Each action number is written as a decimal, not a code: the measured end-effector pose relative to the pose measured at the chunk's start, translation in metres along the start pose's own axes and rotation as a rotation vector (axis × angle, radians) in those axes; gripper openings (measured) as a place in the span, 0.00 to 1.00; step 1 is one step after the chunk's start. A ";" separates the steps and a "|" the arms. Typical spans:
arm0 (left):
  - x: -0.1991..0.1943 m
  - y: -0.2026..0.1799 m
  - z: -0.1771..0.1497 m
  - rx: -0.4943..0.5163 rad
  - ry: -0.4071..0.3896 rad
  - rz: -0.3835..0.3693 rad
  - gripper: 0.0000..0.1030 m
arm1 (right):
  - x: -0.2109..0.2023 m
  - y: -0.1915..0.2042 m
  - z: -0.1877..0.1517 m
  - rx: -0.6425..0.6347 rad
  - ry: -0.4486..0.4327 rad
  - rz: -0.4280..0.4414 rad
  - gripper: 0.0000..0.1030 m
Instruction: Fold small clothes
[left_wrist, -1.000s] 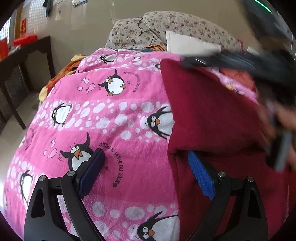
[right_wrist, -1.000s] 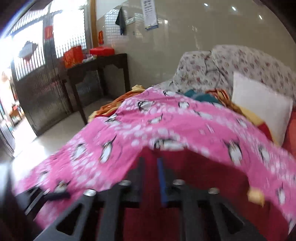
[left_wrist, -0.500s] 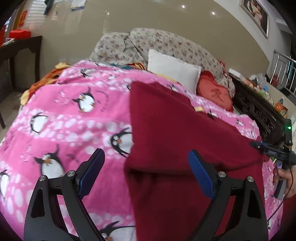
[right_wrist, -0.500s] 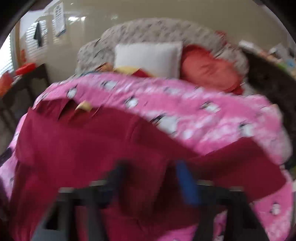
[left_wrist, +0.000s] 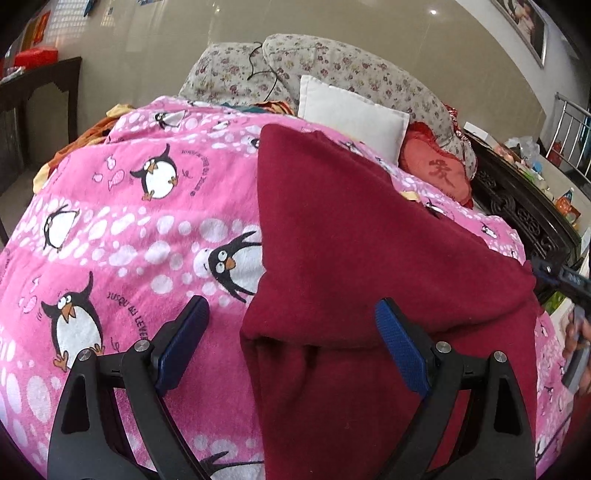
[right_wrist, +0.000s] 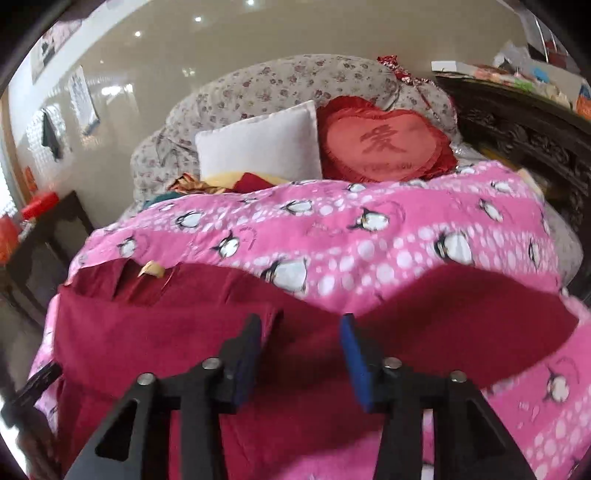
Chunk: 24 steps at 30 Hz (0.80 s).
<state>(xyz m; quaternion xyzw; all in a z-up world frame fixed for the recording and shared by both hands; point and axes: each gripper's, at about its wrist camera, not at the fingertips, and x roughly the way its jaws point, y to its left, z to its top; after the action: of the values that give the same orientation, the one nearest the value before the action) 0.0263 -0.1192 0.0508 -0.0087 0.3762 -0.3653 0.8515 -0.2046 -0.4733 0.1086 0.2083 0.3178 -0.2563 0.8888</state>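
A dark red garment (left_wrist: 351, 258) lies folded over on the pink penguin blanket (left_wrist: 129, 229); it also shows in the right wrist view (right_wrist: 166, 332), with a yellow tag (right_wrist: 151, 267) at its far left. My left gripper (left_wrist: 291, 332) is open and empty, just above the garment's near left folded edge. My right gripper (right_wrist: 301, 343) is open and empty, hovering over the garment's middle; it also shows at the right edge of the left wrist view (left_wrist: 569, 280).
A white pillow (right_wrist: 262, 144), a red heart cushion (right_wrist: 384, 144) and a floral quilt (right_wrist: 280, 85) lie at the bed's head. A dark carved cabinet (right_wrist: 535, 136) stands on the right, a dark table (left_wrist: 40, 85) on the left.
My right gripper has let go of the garment, opened and swung away to the right side. The garment's flap now lies folded over. The left gripper stayed open near the fold.
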 end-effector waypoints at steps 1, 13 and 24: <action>-0.001 -0.001 0.000 0.005 -0.006 -0.002 0.89 | -0.001 -0.003 -0.007 0.008 0.015 0.042 0.42; -0.005 -0.010 -0.002 0.043 -0.022 -0.008 0.89 | 0.011 0.049 -0.043 -0.231 0.066 -0.069 0.15; -0.006 -0.017 -0.001 0.048 -0.032 0.032 0.89 | -0.018 0.082 -0.018 -0.221 -0.068 0.031 0.18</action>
<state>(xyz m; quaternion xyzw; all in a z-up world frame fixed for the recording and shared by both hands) 0.0121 -0.1277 0.0585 0.0120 0.3538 -0.3604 0.8630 -0.1769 -0.3940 0.1245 0.1049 0.3108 -0.2128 0.9204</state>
